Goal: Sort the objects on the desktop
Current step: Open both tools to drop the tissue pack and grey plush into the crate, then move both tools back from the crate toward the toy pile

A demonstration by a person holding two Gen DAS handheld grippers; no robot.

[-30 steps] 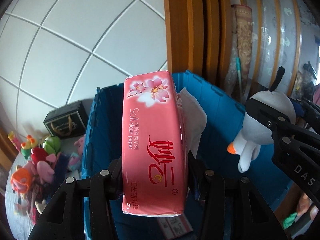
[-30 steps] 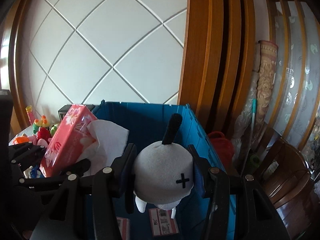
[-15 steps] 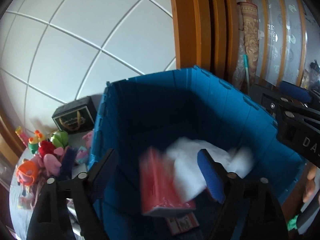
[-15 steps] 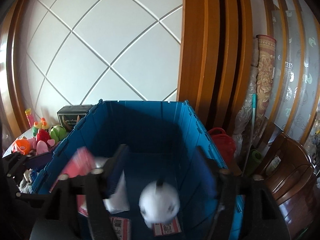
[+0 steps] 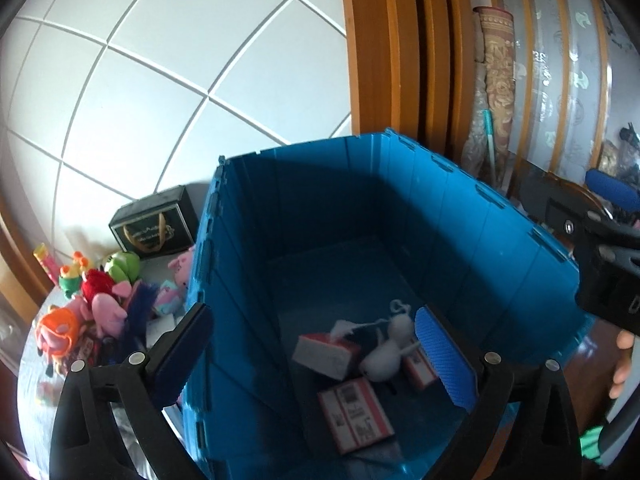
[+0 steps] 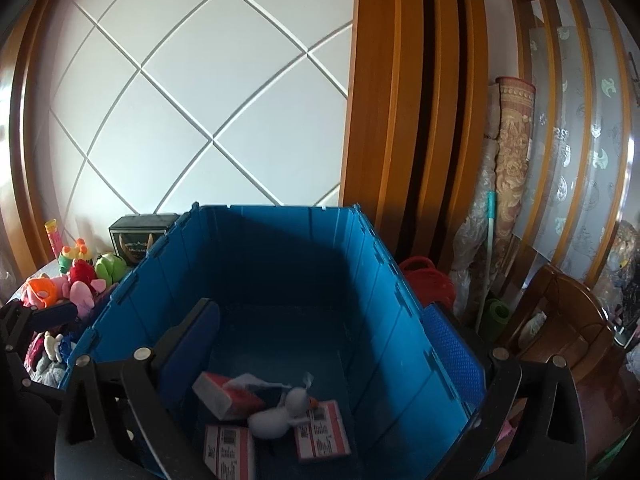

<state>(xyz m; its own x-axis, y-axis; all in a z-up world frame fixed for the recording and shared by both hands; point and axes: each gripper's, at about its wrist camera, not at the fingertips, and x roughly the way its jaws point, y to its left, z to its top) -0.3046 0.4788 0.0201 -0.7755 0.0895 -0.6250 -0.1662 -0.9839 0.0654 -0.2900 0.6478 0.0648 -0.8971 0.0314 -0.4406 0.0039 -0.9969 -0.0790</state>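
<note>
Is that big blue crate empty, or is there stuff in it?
Not empty. On the floor of the blue crate lie a pink tissue pack, a white plush toy and two small pink-and-white boxes.

Bright daylight, heavy fisheye bend

The white panelled wall [image 6: 208, 92] is evenly lit; the blue crate [image 5: 500, 240] has a shadowed far interior and sunlit right wall. Edges curve, corners darken; near items look slightly soft.

My left gripper [image 5: 316, 354]: jaws opening, nothing between them, tilted downward.
My right gripper [image 6: 320, 350]: jaws opening, nothing between them, tilted downward.
</note>
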